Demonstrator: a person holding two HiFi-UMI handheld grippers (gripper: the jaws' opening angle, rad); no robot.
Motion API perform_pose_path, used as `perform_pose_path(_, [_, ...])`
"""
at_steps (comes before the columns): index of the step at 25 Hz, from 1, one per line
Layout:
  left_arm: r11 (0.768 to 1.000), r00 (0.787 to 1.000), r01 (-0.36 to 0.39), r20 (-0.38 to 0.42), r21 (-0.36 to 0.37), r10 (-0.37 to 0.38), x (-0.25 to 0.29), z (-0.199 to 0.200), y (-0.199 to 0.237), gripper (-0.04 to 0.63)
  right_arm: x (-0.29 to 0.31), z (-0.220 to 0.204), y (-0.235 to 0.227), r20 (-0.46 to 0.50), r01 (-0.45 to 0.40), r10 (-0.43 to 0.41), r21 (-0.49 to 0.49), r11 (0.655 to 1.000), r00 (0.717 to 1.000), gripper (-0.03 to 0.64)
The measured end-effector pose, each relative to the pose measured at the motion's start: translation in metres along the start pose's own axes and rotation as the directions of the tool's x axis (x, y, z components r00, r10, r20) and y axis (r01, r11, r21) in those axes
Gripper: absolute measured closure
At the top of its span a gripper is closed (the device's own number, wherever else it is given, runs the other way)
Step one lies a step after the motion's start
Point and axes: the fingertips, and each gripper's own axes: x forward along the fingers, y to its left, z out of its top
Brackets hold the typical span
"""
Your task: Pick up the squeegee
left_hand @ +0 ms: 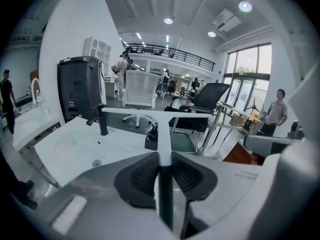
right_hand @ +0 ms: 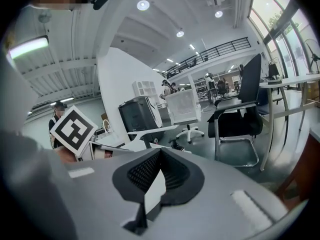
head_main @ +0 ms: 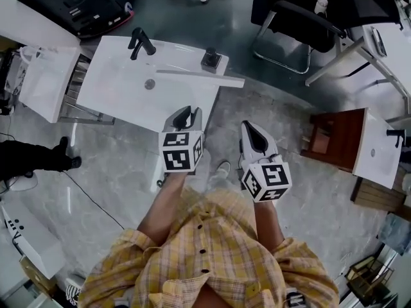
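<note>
While its jaws pinch the white handle from both sides, the left gripper (head_main: 185,115) holds the squeegee (head_main: 199,77) over the right edge of the white washbasin (head_main: 122,88). The long blade lies crosswise near a small black fitting (head_main: 210,59), right of the black tap (head_main: 140,42). The right gripper (head_main: 253,133) hangs beside the basin's right edge, jaws pressed together on nothing. Its marker cube (head_main: 266,181) bears black-and-white square patterns.
</note>
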Motion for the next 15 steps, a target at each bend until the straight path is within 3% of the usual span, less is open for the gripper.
perform_pose_path(15, [0.999, 0.973, 0.006, 0.231, 0.042, -0.016, -0.070, 0.015, -0.034, 0.508, -0.050, 0.024, 0.021, 0.097, -0.017, 0.024, -0.065, 0.998, 0.995, 0.618])
